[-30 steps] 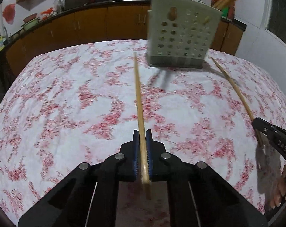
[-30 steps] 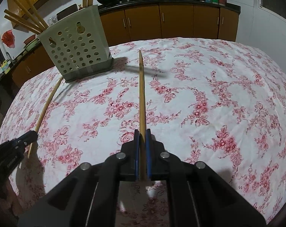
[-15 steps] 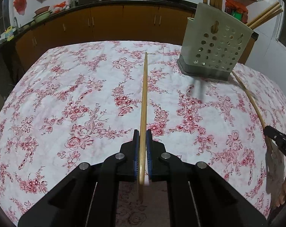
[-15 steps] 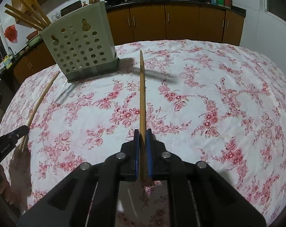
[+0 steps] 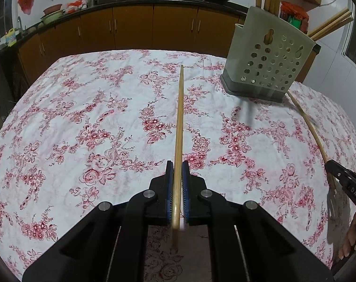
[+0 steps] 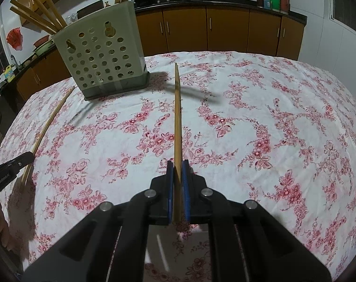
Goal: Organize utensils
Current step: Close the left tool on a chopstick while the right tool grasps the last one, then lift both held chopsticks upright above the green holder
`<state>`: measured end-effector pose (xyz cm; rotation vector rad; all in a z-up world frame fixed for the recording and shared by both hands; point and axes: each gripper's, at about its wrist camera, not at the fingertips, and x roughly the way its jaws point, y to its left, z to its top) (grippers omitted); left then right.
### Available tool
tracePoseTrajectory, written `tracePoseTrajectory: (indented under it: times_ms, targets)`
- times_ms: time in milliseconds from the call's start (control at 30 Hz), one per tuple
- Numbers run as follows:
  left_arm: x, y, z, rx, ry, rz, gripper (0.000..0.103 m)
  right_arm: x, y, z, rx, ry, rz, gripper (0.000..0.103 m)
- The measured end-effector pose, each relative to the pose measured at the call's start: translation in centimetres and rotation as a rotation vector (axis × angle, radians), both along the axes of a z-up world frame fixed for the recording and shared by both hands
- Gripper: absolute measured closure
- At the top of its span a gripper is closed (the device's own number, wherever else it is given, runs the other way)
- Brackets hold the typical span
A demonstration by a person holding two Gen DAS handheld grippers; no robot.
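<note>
A floral, red-on-white cloth (image 5: pixel 88 122) covered the counter. Toward its far edge stood a boxy, perforated pale-green plastic holder (image 6: pixel 102 58), with wooden chopsticks (image 6: pixel 34 11) leaning out. Each black tongs, left tongs (image 5: pixel 177 176) and right tongs (image 6: pixel 178 176), was clamped on one slim, straight wooden chopstick, the left chopstick (image 5: pixel 179 117) and the right chopstick (image 6: pixel 177 117).

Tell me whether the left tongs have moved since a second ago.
Yes. In the left wrist view the utensil holder went from centre to the right, so the left tongs, shut on a chopstick, swung left.
</note>
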<state>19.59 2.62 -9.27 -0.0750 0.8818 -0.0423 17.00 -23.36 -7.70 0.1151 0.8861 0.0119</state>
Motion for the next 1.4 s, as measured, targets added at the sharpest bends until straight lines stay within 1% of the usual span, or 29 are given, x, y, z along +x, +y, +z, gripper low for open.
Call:
tracePoseTrajectory:
  times_ms: [133, 400, 633, 867, 1100, 1200, 1300, 1400]
  targets:
    - [-0.1, 0.0, 0.0, -0.003, -0.001, 0.001, 0.094, 0.0, 0.0, 0.0, 0.006, 0.000, -0.003, 0.094]
    - [-0.1, 0.0, 0.0, -0.005, -0.001, 0.001, 0.094, 0.0, -0.2, 0.0, 0.003, 0.002, -0.002, 0.094]
    - [-0.3, -0.4, 0.1, 0.031, 0.000, -0.012, 0.094, -0.1, -0.1, 0.0, 0.003, 0.002, 0.003, 0.094]
    - [-0.7, -0.5, 0.0, 0.038, 0.000, -0.017, 0.094, -0.1, -0.1, 0.0, 0.003, 0.002, 0.002, 0.094]
    - [-0.8, -0.4, 0.1, 0.029, 0.000, -0.016, 0.094, -0.2, -0.1, 0.0, 0.003, 0.001, 0.004, 0.095]
    - [-0.9, -0.4, 0.1, 0.037, 0.000, -0.022, 0.095, -0.3, -0.1, 0.3, -0.013, 0.000, 0.002, 0.095]
    - [-1.0, -0.3, 0.4, 0.034, 0.002, -0.028, 0.095, -0.7, -0.6, 1.4, -0.007, -0.038, -0.011, 0.095]
    - [-1.2, 0.0, 1.5, 0.022, -0.024, -0.021, 0.095, -1.1, -1.3, 3.4, -0.002, -0.095, -0.028, 0.095]
